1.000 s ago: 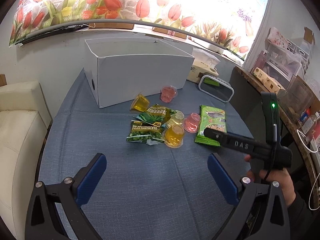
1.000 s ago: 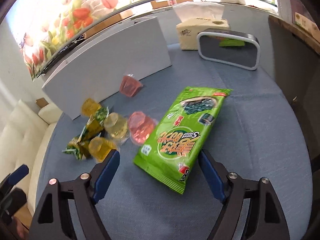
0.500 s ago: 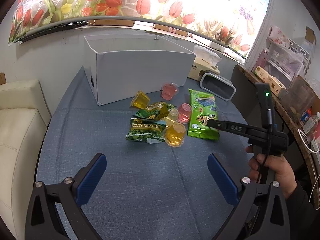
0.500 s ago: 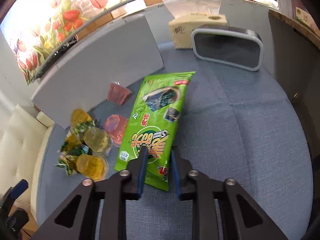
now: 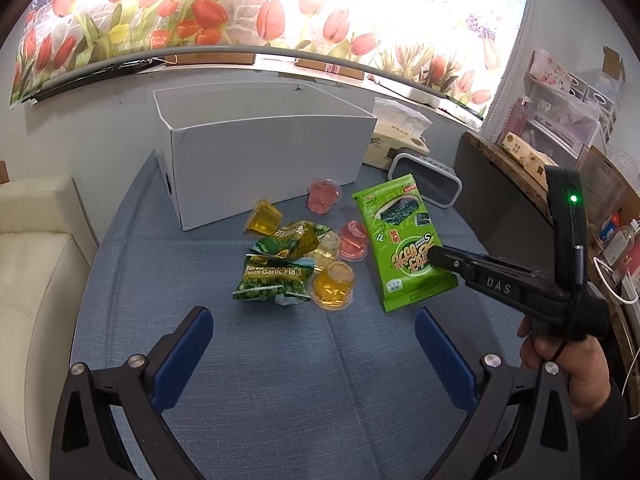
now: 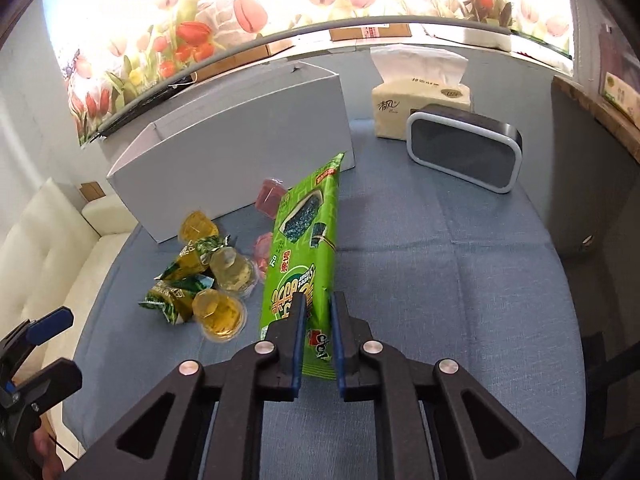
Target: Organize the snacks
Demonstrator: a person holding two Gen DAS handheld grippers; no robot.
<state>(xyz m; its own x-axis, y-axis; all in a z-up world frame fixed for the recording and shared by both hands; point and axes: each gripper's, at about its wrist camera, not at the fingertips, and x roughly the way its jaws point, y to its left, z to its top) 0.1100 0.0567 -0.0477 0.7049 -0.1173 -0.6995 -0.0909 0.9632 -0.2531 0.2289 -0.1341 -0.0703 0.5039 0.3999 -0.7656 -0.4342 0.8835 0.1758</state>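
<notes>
Lifted now by its near end, the green seaweed packet hangs tilted in the right gripper, where a second ago it lay flat on the blue tablecloth between spread jaws; those jaws have just been closing and are now pinching the packet's lower corner. Going by size, the white box stands open at twelve o'clock on the table, the likely home for the snacks, with a tissue box and a grey speaker off at about one o'clock. The packet stretches from the pads toward eleven o'clock, its far end raised near the box's corner in the right wrist view. Left of it, around nine to ten o'clock, sit the smaller things: two pea snack bags, yellow jelly cups and pink jelly cups, loosely heaped and apparently undisturbed since the earlier frame. The left gripper hovers low over bare cloth with its blue pads spread wide and nothing between them. The risk I see is the thin corner grip: the long packet could swing or slip from the pads on the way up, or its drooping far end could catch the box wall and knock the cups about.
</notes>
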